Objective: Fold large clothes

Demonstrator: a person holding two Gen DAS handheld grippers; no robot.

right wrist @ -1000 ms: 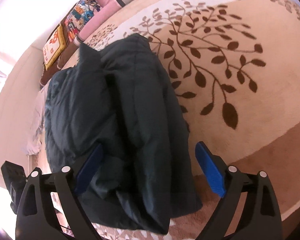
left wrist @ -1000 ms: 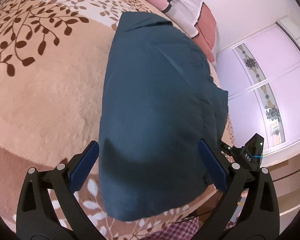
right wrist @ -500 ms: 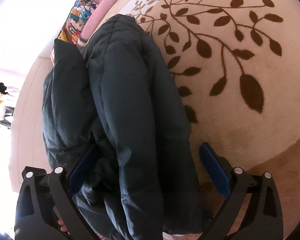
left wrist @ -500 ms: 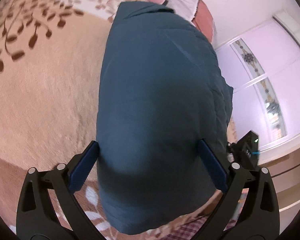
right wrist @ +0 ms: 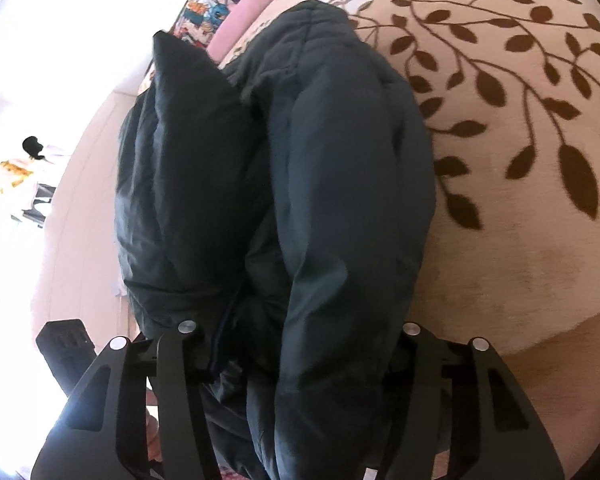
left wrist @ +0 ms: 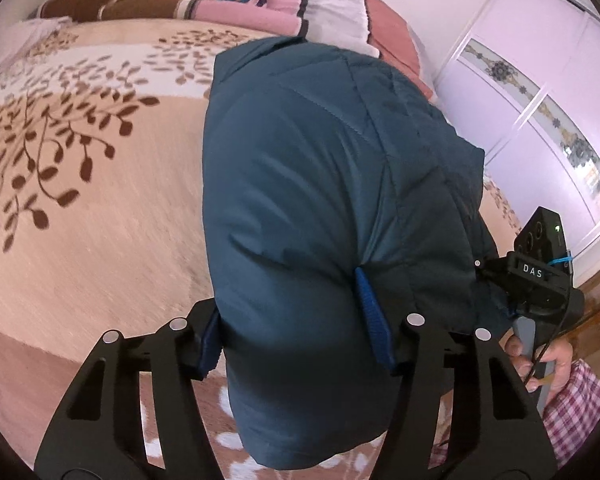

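Left wrist view. Jacket [left wrist: 324, 208]: dark teal, padded, lying on the bed [left wrist: 99, 216] as a long narrow bundle. Long axis runs from near, at the camera, to far, toward the pillows [left wrist: 259, 4]; the near end is a rounded fold and the far end is squarer. Left gripper [left wrist: 295, 316]: half a second ago its fingers stood wide, one on each side of the bundle; now they have come in and pinch the near end, the fabric bulging up between the blue pads [left wrist: 370, 316]. The person's other hand [left wrist: 540, 356] shows at the near right with the right tool's body, just beside the jacket's right edge. A wardrobe [left wrist: 540, 92] stands at the far right.

Right wrist view. Jacket [right wrist: 300, 184]: same near-to-far lie, here seen as two thick rolls side by side, the left one ending in a raised point at the far left. Right gripper [right wrist: 300, 356]: its fingers were also wide apart a moment back; now they are drawn in and buried in the near end of the rolls, pads hidden by cloth, so it reads as clamped on the jacket. Leaf-patterned cover bare to the right.

Judgement. Both claws closing on the same near end suggests the grasp for the next fold is just made. Likely next move: lift the near end and carry it far along the long axis to halve the bundle. Risk: the puffy layers may slip or spring apart
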